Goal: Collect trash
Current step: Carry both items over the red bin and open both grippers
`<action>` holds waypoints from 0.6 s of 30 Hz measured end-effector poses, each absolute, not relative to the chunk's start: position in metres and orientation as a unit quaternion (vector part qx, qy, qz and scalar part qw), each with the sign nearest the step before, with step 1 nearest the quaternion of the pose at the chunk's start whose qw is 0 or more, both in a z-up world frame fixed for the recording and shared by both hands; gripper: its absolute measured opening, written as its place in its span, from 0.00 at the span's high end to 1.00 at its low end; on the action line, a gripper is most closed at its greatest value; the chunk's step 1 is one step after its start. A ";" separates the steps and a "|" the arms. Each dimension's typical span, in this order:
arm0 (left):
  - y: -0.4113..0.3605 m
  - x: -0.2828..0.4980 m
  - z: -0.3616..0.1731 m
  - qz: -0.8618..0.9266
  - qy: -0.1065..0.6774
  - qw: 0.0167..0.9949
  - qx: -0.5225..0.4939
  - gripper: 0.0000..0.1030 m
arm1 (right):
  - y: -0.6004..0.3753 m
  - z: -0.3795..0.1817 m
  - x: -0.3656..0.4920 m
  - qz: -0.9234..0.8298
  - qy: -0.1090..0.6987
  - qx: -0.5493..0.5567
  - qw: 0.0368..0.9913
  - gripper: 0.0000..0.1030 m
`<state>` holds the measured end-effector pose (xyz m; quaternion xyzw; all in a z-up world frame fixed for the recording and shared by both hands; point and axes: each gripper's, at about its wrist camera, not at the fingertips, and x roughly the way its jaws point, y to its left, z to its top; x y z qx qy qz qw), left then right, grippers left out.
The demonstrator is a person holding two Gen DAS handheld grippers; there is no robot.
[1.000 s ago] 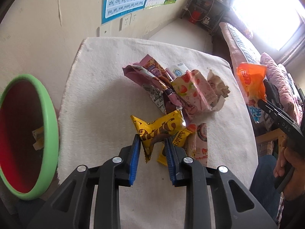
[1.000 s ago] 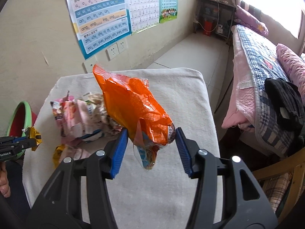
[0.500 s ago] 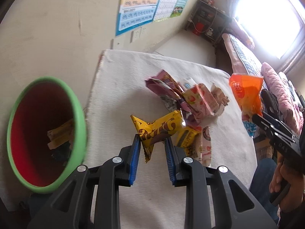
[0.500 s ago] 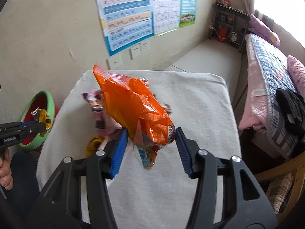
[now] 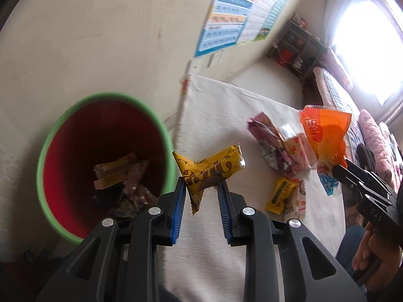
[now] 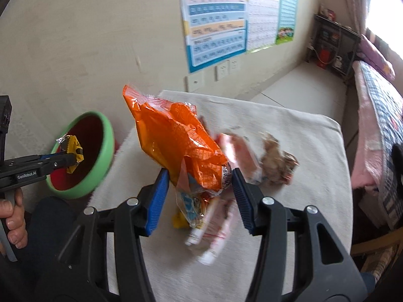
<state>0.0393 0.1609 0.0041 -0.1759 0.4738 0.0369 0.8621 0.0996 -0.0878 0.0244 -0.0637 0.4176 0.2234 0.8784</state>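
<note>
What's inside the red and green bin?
The bin already holds several wrappers at the bottom: tan ones and darker crumpled ones. Whatever lies beneath them is covered, and the left tool hides the near edge.

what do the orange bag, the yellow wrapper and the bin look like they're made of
Orange bag: thin glossy plastic film, going by its sharp crinkles, bright highlights and light glowing through it.
Yellow wrapper: likely foil-lined plastic film; crimped ends, silvery edge, stiff creases.
Bin: seemingly smooth moulded plastic, red inside with a green rim, faint even sheen.
</note>
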 end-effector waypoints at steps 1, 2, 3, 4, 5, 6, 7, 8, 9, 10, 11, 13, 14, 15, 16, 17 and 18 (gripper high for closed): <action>0.166 0.037 0.004 0.042 0.472 0.862 -0.179 0.77 | -0.079 0.025 0.100 0.230 0.417 -0.065 0.877 0.52; 0.173 0.034 0.005 0.048 0.470 0.862 -0.182 0.77 | -0.072 0.026 0.100 0.235 0.416 -0.067 0.876 0.52; 0.181 0.032 0.004 0.053 0.468 0.862 -0.186 0.77 | -0.065 0.027 0.099 0.240 0.416 -0.069 0.875 0.52; 0.189 0.029 0.005 0.060 0.467 0.862 -0.189 0.77 | -0.056 0.027 0.099 0.247 0.415 -0.072 0.873 0.52; 0.193 0.027 0.005 0.064 0.466 0.862 -0.190 0.77 | -0.049 0.027 0.098 0.252 0.414 -0.075 0.871 0.52; 0.200 0.024 0.004 0.069 0.464 0.862 -0.193 0.77 | -0.041 0.027 0.097 0.258 0.413 -0.077 0.870 0.52; 0.206 0.022 0.004 0.073 0.464 0.861 -0.195 0.77 | -0.032 0.027 0.095 0.265 0.413 -0.079 0.868 0.52; 0.213 0.019 0.005 0.079 0.462 0.861 -0.197 0.77 | -0.023 0.027 0.094 0.271 0.414 -0.080 0.865 0.52; 0.220 0.016 0.005 0.084 0.461 0.861 -0.199 0.77 | -0.015 0.026 0.093 0.278 0.414 -0.082 0.863 0.52; 0.227 0.013 0.005 0.089 0.460 0.860 -0.201 0.77 | -0.006 0.026 0.092 0.285 0.413 -0.084 0.861 0.52; 0.233 0.011 0.006 0.094 0.459 0.860 -0.202 0.77 | 0.002 0.027 0.090 0.292 0.412 -0.085 0.859 0.52; 0.244 0.007 0.008 0.102 0.456 0.860 -0.204 0.77 | 0.020 0.028 0.087 0.309 0.411 -0.087 0.853 0.52; 0.248 0.006 0.008 0.105 0.455 0.860 -0.205 0.77 | 0.028 0.029 0.086 0.315 0.410 -0.089 0.851 0.52; 0.253 0.004 0.008 0.108 0.454 0.860 -0.207 0.77 | 0.036 0.029 0.084 0.322 0.410 -0.090 0.849 0.52; 0.257 0.003 0.009 0.111 0.454 0.859 -0.209 0.77 | 0.046 0.030 0.082 0.330 0.409 -0.091 0.846 0.52; 0.263 0.001 0.008 0.114 0.453 0.858 -0.212 0.77 | 0.053 0.030 0.081 0.336 0.409 -0.093 0.844 0.51; 0.266 0.000 0.008 0.115 0.453 0.858 -0.214 0.77 | 0.061 0.030 0.080 0.341 0.407 -0.094 0.842 0.51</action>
